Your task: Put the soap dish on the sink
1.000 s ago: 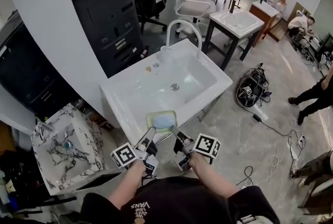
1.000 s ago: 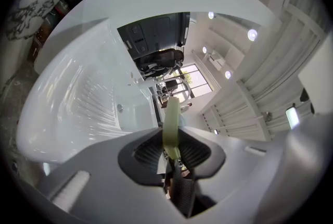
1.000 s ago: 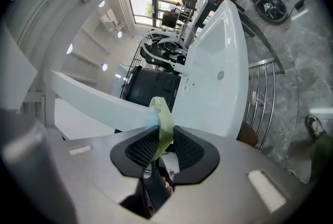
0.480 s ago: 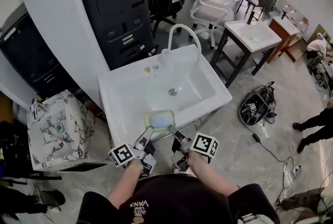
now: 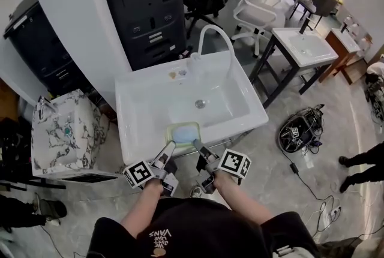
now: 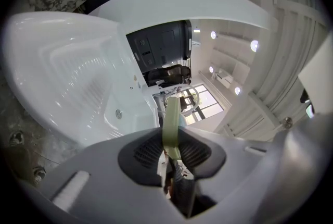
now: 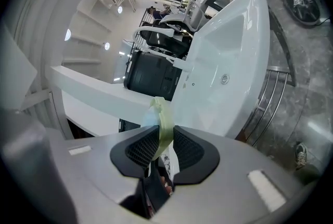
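Observation:
A pale green soap dish (image 5: pixel 182 132) with a bluish soap in it hangs over the front rim of the white sink (image 5: pixel 141 111). My left gripper (image 5: pixel 168 152) is shut on the dish's near left edge and my right gripper (image 5: pixel 197 149) is shut on its near right edge. In the left gripper view the dish rim (image 6: pixel 171 125) stands edge-on between the black pads (image 6: pixel 147 151). In the right gripper view the same thin green rim (image 7: pixel 163 124) is pinched between the pads (image 7: pixel 189 150). The sink has a curved white tap (image 5: pixel 214 38) at its back and a drain (image 5: pixel 200 104) in the basin.
A marbled sink (image 5: pixel 63 134) stands left of the white one, a black cabinet (image 5: pixel 147 2) behind it. A second white sink on a black frame (image 5: pixel 303 47) is at the right, with office chairs (image 5: pixel 255 12) beyond. A black device with cables (image 5: pixel 297 131) lies on the floor at right.
The view has swung so the sink now sits squarely ahead. Both grippers carried the soap dish forward from beyond the sink's front edge to over its front rim.

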### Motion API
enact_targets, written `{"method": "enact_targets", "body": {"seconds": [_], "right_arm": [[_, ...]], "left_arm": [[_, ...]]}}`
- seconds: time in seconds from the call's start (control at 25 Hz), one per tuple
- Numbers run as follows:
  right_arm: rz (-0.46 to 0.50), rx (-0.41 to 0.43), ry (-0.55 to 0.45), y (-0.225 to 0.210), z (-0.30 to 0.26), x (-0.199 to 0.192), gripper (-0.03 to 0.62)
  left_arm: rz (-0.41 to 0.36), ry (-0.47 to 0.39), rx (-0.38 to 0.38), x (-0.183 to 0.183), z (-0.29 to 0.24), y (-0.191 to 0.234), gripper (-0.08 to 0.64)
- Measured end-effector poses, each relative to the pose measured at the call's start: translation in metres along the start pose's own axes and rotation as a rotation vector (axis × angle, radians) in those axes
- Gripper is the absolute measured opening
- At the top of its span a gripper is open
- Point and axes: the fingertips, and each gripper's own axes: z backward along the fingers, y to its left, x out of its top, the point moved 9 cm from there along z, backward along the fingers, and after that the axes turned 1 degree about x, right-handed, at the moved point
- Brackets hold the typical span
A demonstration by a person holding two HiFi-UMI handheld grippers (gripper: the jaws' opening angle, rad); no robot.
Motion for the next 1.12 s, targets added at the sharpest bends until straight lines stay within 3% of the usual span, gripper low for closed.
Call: {"method": "enact_targets", "body": {"seconds": [0.12, 0.36, 0.88, 1.12], "right_arm": [[-0.004, -0.002, 0.001, -0.003, -0.006, 0.006, 0.078], [0.002, -0.014, -0.013, -0.002, -0.028, 0.021, 0.078], [0.014, -0.023, -0.06, -0.001, -0.104, 0.058, 0.078], [0.008, -0.031, -0.088, 0.001, -0.135, 0.068, 0.077]], "left_arm": [[0.007, 0.0, 0.038, 0.003, -0.005, 0.004, 0.137], [0.011, 0.011, -0.021, 0.024, -0.03, 0.008, 0.137], [0.006, 0.058, -0.039, 0.095, -0.086, 0.031, 0.137], [0.009, 0.085, -0.006, 0.125, -0.103, 0.041, 0.137]]}}
